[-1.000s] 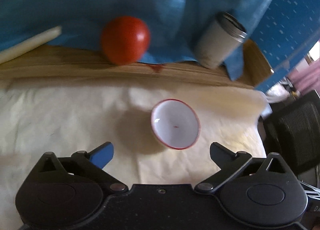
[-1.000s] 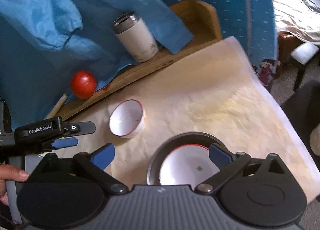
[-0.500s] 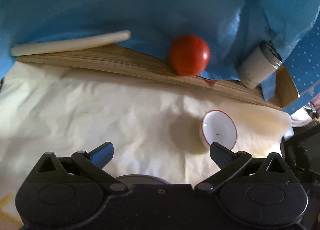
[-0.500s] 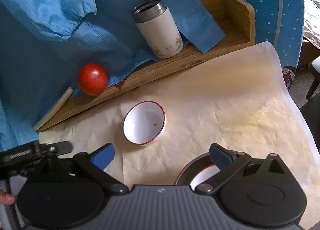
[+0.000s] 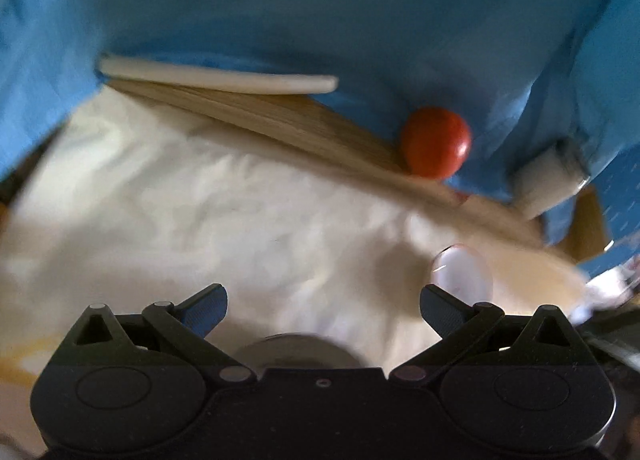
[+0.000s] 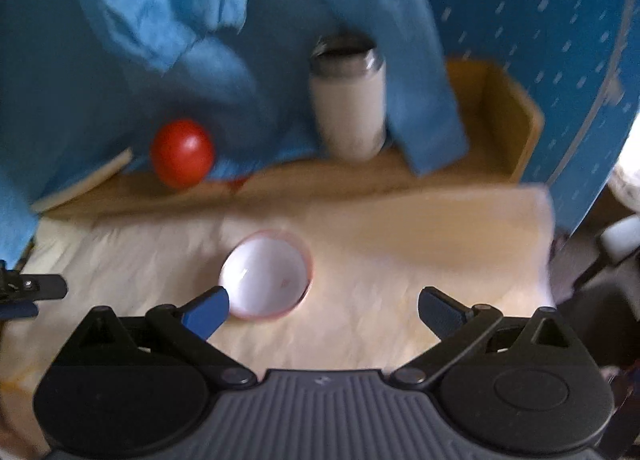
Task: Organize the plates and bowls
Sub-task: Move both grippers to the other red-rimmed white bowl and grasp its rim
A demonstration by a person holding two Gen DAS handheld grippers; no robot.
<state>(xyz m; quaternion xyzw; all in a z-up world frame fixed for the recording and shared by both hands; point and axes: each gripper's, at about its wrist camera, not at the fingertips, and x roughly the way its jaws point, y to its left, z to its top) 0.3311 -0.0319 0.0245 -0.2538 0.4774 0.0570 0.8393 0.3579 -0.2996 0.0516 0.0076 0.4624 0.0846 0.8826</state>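
Both claws, left (image 5: 323, 300) and right (image 6: 323, 302), spread apart, nothing held; empty red-rimmed white bowl (image 6: 266, 274) on paper.

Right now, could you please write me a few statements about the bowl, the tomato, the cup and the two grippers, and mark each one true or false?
1. The small bowl lies upside down on the paper. False: it sits upright, its white inside showing.
2. The red tomato rests on the wooden ledge, left of the white cup in the right wrist view. True.
3. The right gripper is shut on the bowl. False: its jaws are open, with the bowl just ahead of the left finger.
4. The left gripper is open and holds nothing. True.
5. The white cup lies tipped over on the paper. False: it stands upright on the ledge.
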